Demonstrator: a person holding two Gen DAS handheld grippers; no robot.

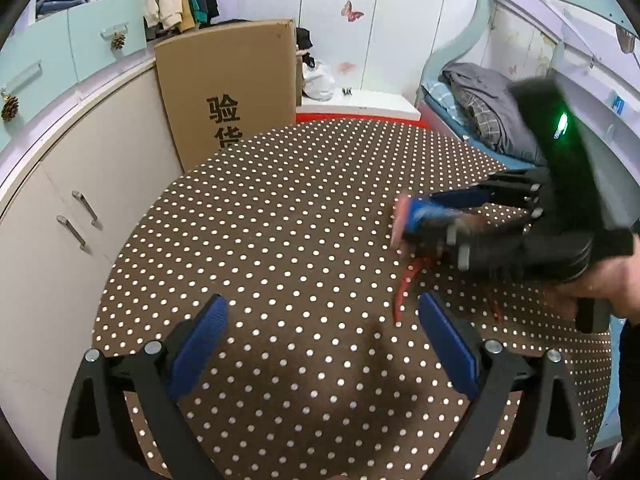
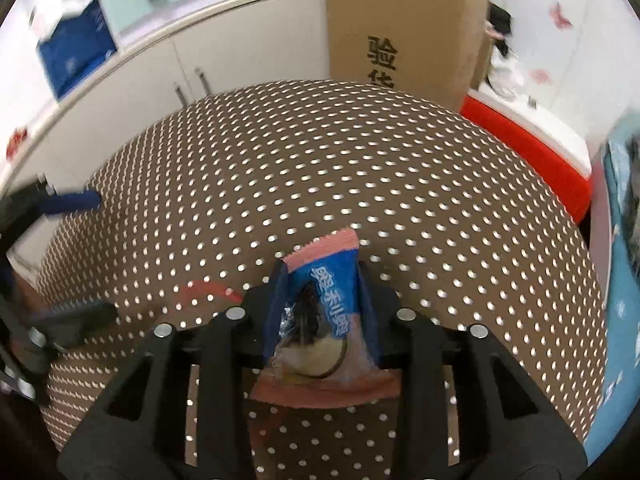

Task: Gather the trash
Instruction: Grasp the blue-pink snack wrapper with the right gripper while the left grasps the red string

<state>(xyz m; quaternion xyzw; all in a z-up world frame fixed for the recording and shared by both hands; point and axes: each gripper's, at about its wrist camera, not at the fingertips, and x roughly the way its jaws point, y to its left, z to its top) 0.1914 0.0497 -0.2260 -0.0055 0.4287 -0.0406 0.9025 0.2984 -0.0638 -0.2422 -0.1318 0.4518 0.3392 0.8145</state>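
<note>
My right gripper [image 2: 320, 276] is shut on a blue snack wrapper [image 2: 324, 312] with pink ends, held above the table. In the left wrist view the right gripper [image 1: 416, 220] is blurred at the right, with the wrapper [image 1: 404, 216] at its tips and a red strip [image 1: 406, 284] hanging or lying under it. My left gripper [image 1: 322, 316] is open and empty, low over the brown polka-dot tablecloth [image 1: 280, 220]. Its blue fingers [image 2: 72, 202] show at the left edge of the right wrist view.
A tall cardboard box [image 1: 232, 88] stands behind the table beside white cabinets [image 1: 80, 200]. A red and white box [image 2: 528, 160] sits at the back right. A bed with grey bedding [image 1: 480, 104] is on the right.
</note>
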